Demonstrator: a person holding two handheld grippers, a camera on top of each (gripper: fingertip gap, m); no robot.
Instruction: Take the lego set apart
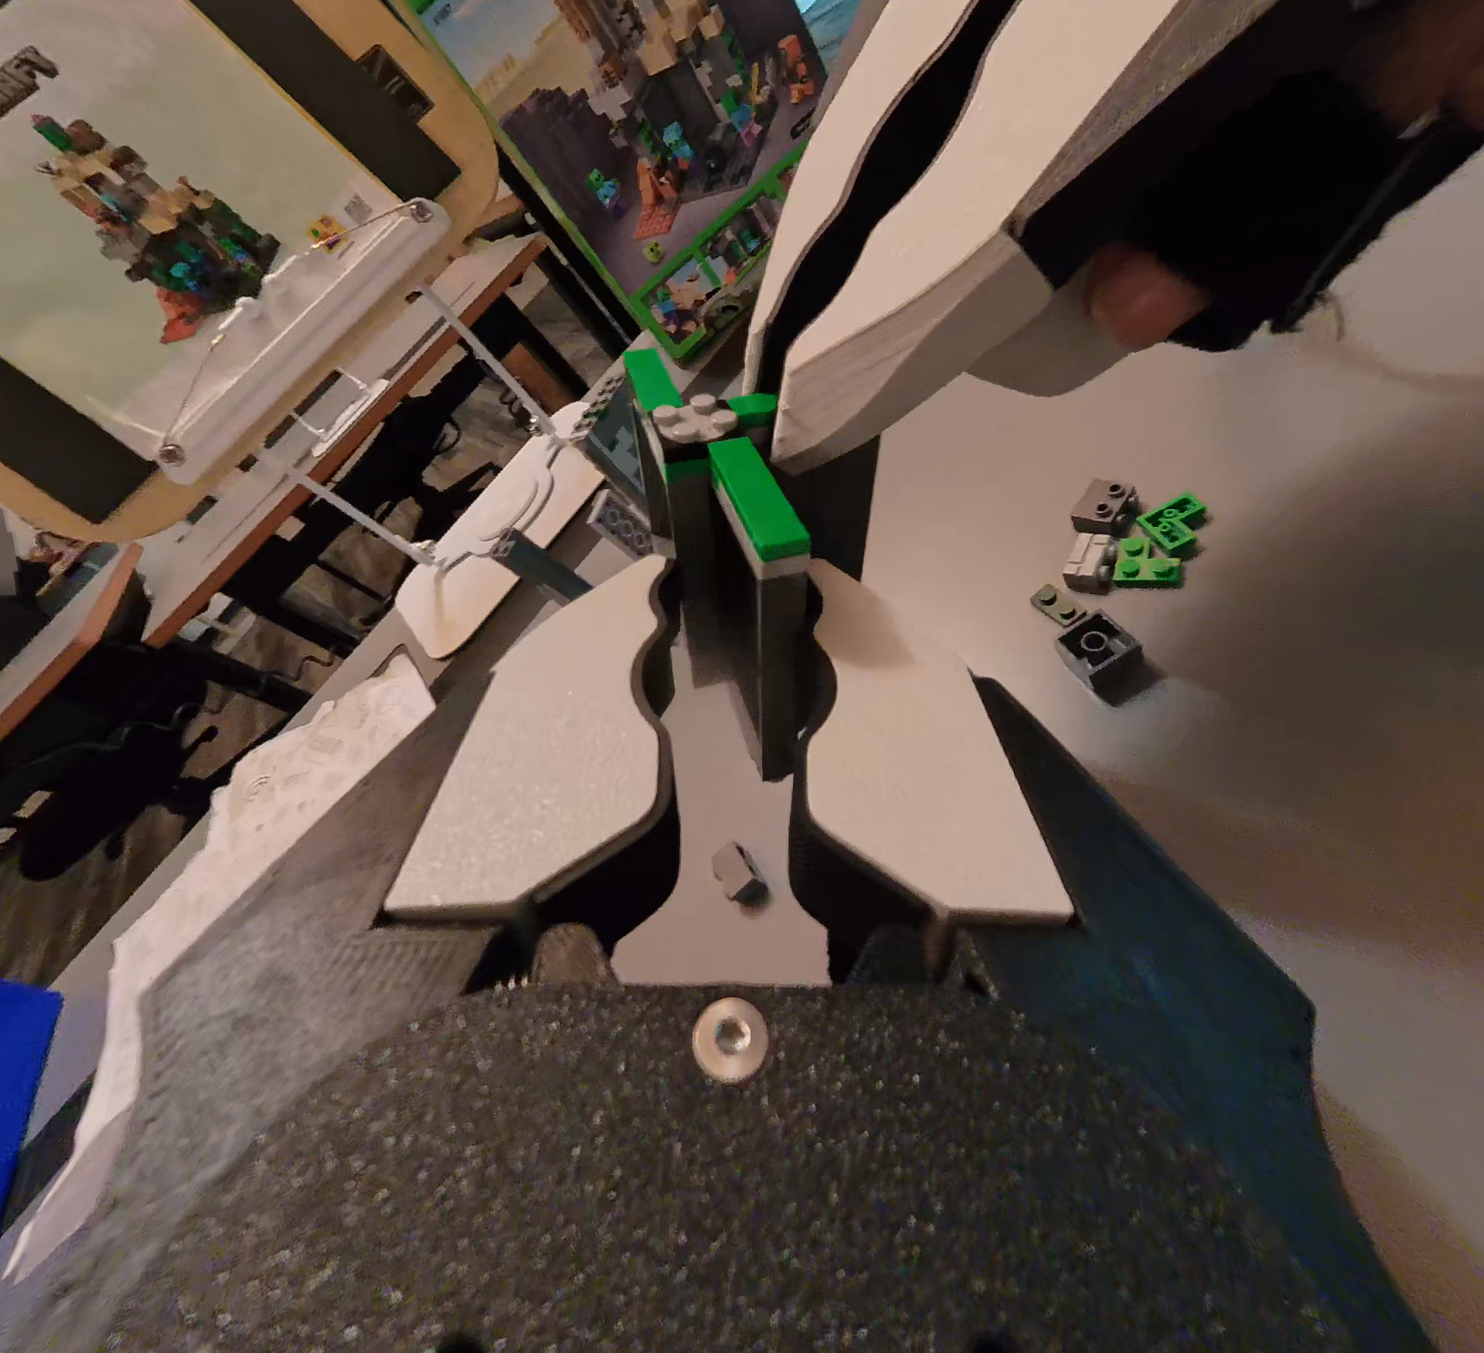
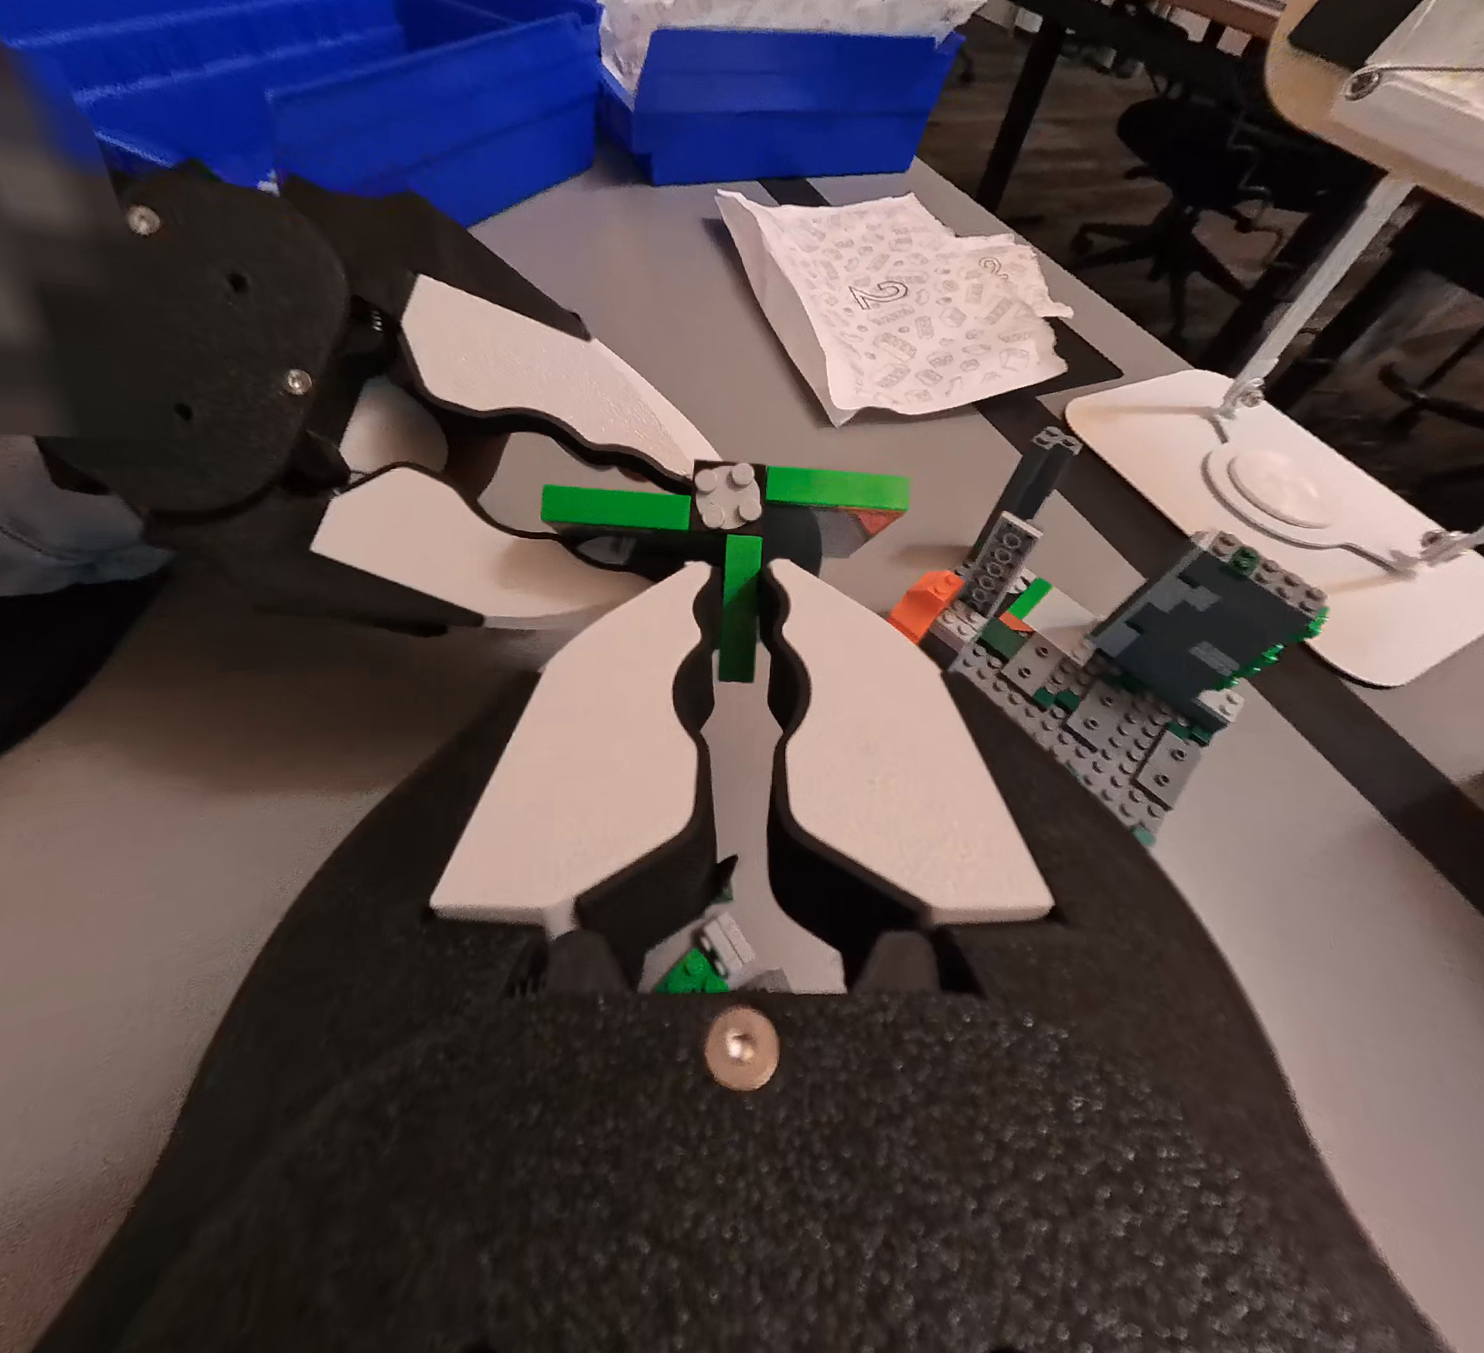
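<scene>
Grey table (image 2: 658,287) is carrying a dark block (image 1: 727,592) clamped in the left gripper (image 1: 743,592), while the right gripper (image 2: 735,592), nearly closed, is pinching its green tile (image 2: 739,608), long axis running along the fingers.

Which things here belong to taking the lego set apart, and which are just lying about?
Part of the job:
- dark block with green strips, held by the left gripper and the right gripper
- loose bricks
- half-built grey section

Lying about:
- blue bins
- paper bag
- set box
- white stand base
</scene>
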